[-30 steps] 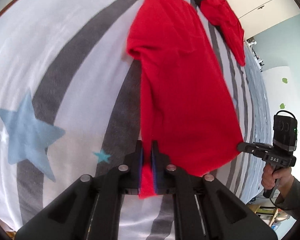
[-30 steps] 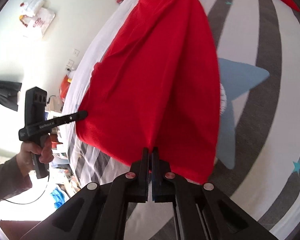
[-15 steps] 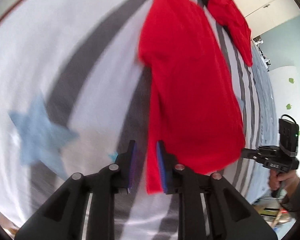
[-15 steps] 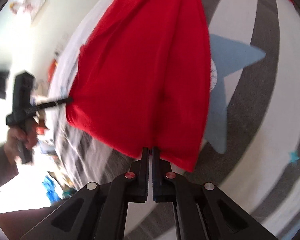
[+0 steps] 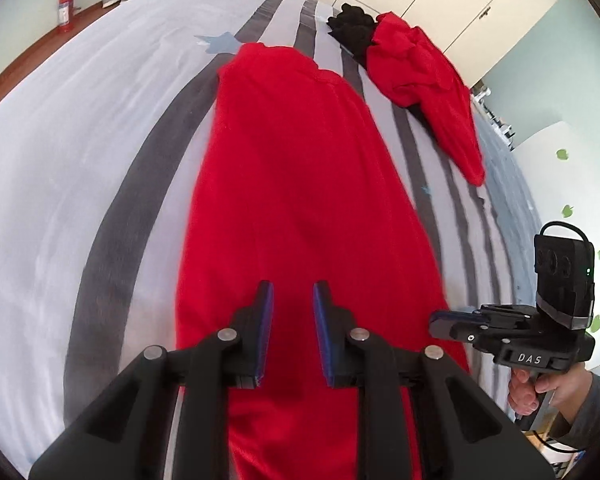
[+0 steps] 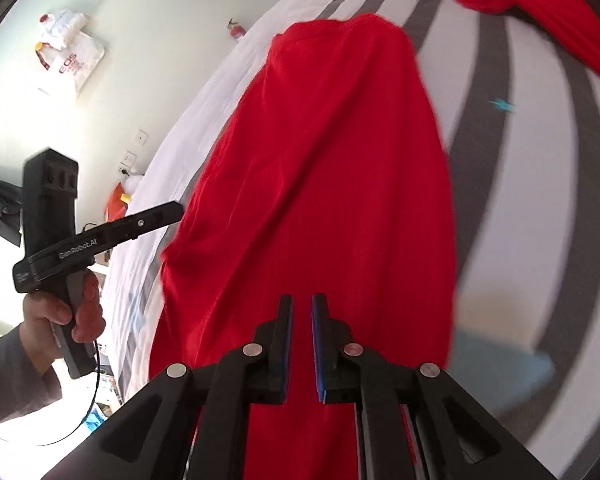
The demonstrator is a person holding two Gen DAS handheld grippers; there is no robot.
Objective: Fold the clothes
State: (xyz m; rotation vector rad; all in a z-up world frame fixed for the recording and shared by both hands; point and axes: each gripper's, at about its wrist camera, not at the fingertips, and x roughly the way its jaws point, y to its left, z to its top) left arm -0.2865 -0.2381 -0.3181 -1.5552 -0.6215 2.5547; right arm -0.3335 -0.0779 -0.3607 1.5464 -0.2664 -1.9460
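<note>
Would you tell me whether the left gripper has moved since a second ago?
Yes. The left gripper, jaws just opened, now hangs over the red garment instead of its left edge, rightward from the grey stripe.

Both fisheye views were bright with even daylight, shadows faint and soft. Straight lines bowed hard toward the dark circular rims, so the bedsheet [image 5: 60, 168] stripes curved like arcs. Motion blur smeared the sheet's weave and the red garment [image 5: 300, 184] edges (worst at the right side of the right wrist view). Glare washed out the lower-left corner there, near the hand [image 6: 66, 316].
</note>
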